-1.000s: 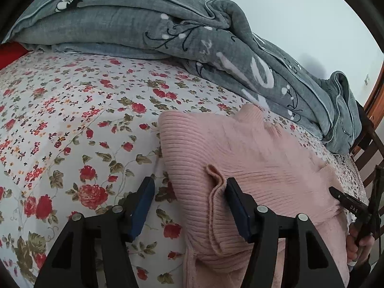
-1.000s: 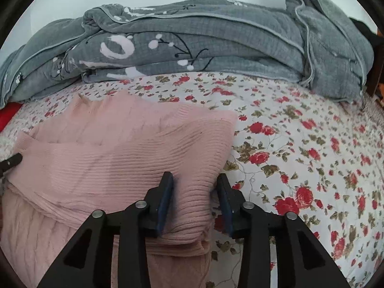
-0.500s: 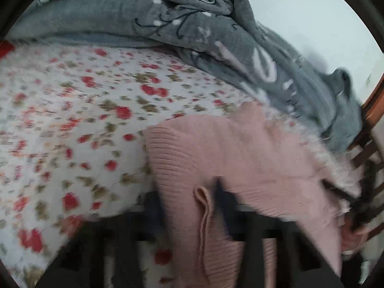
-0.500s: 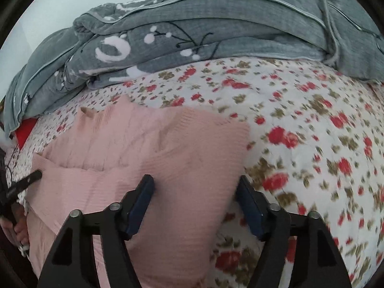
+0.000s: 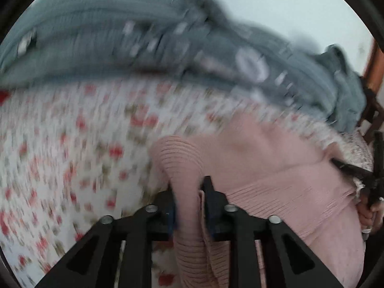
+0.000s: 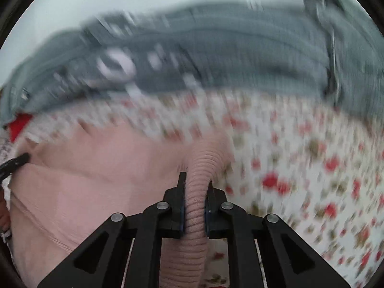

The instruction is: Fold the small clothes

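Beyond both pairs of jaws, motion blur smears the white red-flowered bedsheet (image 5: 72, 144) and the rumpled grey printed quilt (image 6: 216, 55); its print is unreadable. The pink ribbed knit sweater (image 5: 276, 168) runs off the lower edge.

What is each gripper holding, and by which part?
Both hold the pink knit sweater: left gripper pinches its left ribbed edge, right gripper its right ribbed edge.

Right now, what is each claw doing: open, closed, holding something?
Left claw: closed on a bunched fold of the pink sweater.
Right claw: closed on the pink sweater's other edge.
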A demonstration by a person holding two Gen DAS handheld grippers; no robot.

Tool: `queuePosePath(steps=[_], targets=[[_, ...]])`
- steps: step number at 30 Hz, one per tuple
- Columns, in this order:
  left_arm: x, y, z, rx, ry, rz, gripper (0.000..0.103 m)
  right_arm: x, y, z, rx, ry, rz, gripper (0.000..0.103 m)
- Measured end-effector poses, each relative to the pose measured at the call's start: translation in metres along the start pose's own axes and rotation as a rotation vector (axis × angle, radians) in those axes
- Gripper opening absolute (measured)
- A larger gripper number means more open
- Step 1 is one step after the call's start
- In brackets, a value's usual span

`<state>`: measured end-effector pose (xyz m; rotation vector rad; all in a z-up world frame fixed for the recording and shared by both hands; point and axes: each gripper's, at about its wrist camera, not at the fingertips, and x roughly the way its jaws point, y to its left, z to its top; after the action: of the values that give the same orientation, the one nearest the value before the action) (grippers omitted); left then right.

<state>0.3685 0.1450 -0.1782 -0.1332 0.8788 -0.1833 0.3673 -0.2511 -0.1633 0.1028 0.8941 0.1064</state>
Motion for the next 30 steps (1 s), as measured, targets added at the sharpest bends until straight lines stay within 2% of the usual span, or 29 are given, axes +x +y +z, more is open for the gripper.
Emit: queuePosePath(steps=[1, 2, 3, 4, 5, 7, 9, 12, 15, 20, 26, 28, 30], targets=[[0.004, 0.007, -0.004, -0.035, 0.017, -0.005, 0.039, 0.0, -0.007, 0.0, 0.036, 0.004, 0.033, 0.015], [0.004, 0.016, -0.005, -0.085, 0.01, -0.043, 0.043, -0.004, -0.012, 0.002, 0.058, -0.004, 0.051, 0.028], [0.002, 0.022, -0.005, -0.114, 0.009, -0.072, 0.046, -0.007, -0.015, 0.005, 0.071, -0.007, 0.061, 0.05], [0.002, 0.028, -0.004, -0.146, 0.007, -0.098, 0.056, -0.009, -0.019, 0.008, 0.088, -0.009, 0.056, 0.06], [0.003, 0.033, -0.006, -0.173, -0.003, -0.117, 0.057, -0.009, -0.022, 0.009, 0.097, -0.017, 0.025, 0.066], [0.004, 0.033, -0.014, -0.179, -0.019, -0.122, 0.057, 0.005, -0.024, 0.005, 0.109, 0.013, 0.009, 0.066], [0.0, 0.024, -0.017, -0.132, -0.029, -0.079, 0.06, 0.012, -0.024, 0.003, 0.101, 0.048, -0.004, 0.064], [-0.004, 0.011, -0.022, -0.074, -0.029, -0.02, 0.066, -0.002, -0.018, 0.004, 0.064, 0.024, -0.028, 0.062], [-0.012, 0.009, -0.028, -0.07, -0.021, -0.003, 0.071, -0.014, -0.012, -0.007, 0.021, 0.037, -0.087, 0.062], [-0.029, 0.009, -0.048, -0.085, -0.038, 0.004, 0.076, -0.047, -0.012, -0.036, 0.013, 0.028, -0.102, 0.062], [-0.06, 0.003, -0.08, -0.1, -0.049, 0.036, 0.077, -0.095, -0.01, -0.081, 0.061, -0.034, -0.101, 0.062], [-0.069, -0.001, -0.095, -0.092, -0.03, 0.059, 0.077, -0.103, -0.006, -0.095, 0.061, -0.01, -0.091, 0.062], [-0.08, -0.007, -0.11, -0.072, -0.049, 0.094, 0.077, -0.111, -0.001, -0.11, 0.062, 0.004, -0.083, 0.058]])
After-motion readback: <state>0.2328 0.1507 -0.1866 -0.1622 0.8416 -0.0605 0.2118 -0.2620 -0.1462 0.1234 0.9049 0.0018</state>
